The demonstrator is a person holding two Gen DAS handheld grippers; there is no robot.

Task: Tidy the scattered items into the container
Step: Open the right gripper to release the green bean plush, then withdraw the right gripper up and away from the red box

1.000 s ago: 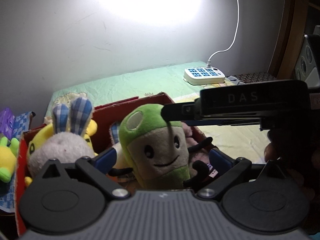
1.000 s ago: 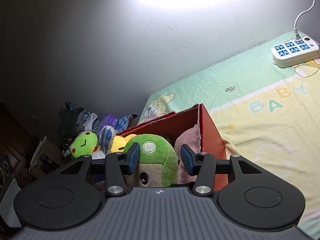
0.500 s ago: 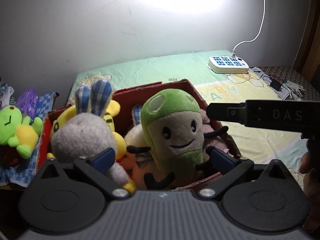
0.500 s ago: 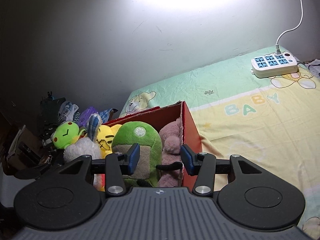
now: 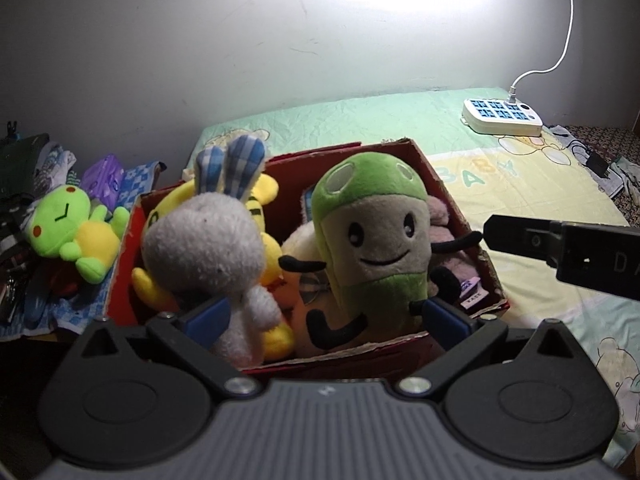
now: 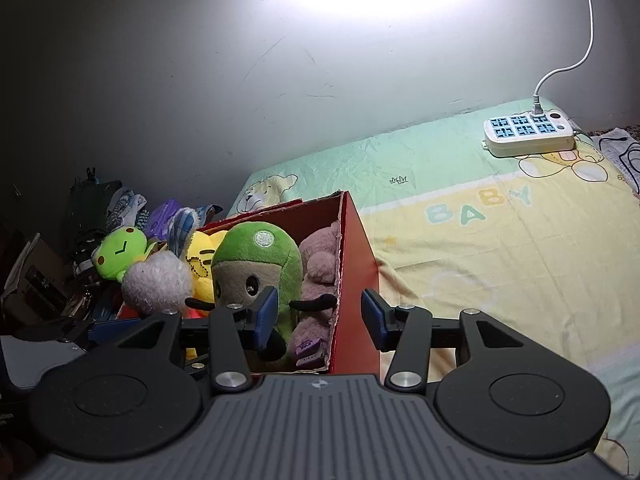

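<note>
Left gripper (image 5: 326,320) hangs over the near wall of the red box (image 5: 460,208), jaws spread wide and empty; blue pads flank the toys below without pressing on any. Right gripper (image 6: 318,318) stands at the box's right wall, jaws parted and empty, one pad over the box interior and the other outside the wall.

Inside the box sit the green-capped plush (image 5: 372,240), upright, the grey rabbit (image 5: 208,248) to its left, a yellow plush (image 5: 264,196) behind the rabbit, and a pink plush (image 5: 442,220) against the right wall.

One item remains outside: the green frog plush (image 5: 68,228), lying on checked cloth just beyond the box's left wall. Its long axis appears to run diagonally away from that wall. Judged from both views, the frog lies left of both grippers, and the left gripper is nearer.
</note>
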